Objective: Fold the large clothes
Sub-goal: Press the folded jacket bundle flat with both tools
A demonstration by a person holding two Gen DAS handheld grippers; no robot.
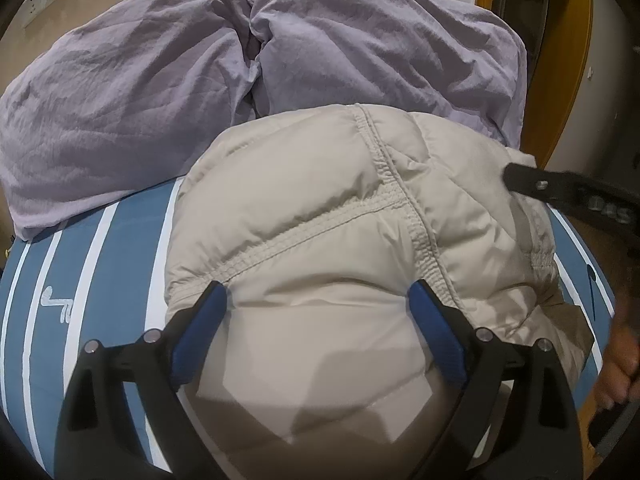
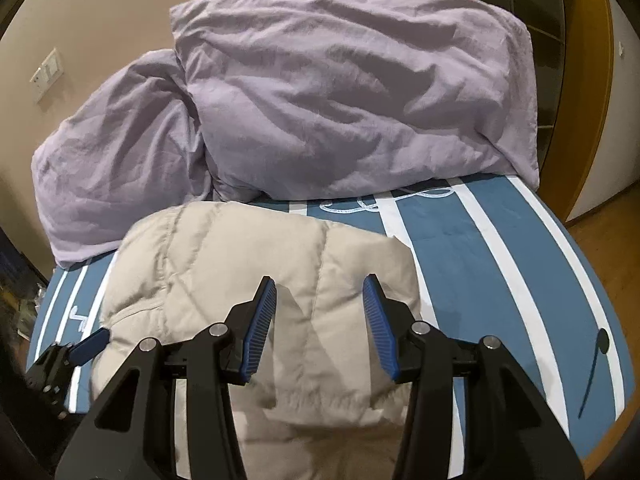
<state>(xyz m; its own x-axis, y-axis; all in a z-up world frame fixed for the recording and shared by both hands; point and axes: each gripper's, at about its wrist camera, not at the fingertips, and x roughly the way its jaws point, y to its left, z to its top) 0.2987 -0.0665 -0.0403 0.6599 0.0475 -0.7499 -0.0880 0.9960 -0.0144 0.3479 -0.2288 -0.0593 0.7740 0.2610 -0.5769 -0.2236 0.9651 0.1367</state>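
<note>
Both claws agape over beige jkt.

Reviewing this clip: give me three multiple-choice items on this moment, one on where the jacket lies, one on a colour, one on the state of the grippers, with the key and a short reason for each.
1. Where does the beige quilted puffer jacket lie?
A. On the wooden floor
B. On the blue bedsheet with white stripes, in front of the crumpled lilac duvet
C. On top of the duvet

2. What colour are the pads on the gripper fingers?
A. Blue
B. Red
C. Green

3. How do the left gripper and the right gripper stand?
A. Both shut on the jacket
B. One open, one shut
C. Both open over the jacket

Key: 1 B, the jacket rests on the striped sheet below the duvet. 2 A, the ribbed pads are blue. 3 C, each wrist view shows a wide gap between the fingers.
</note>
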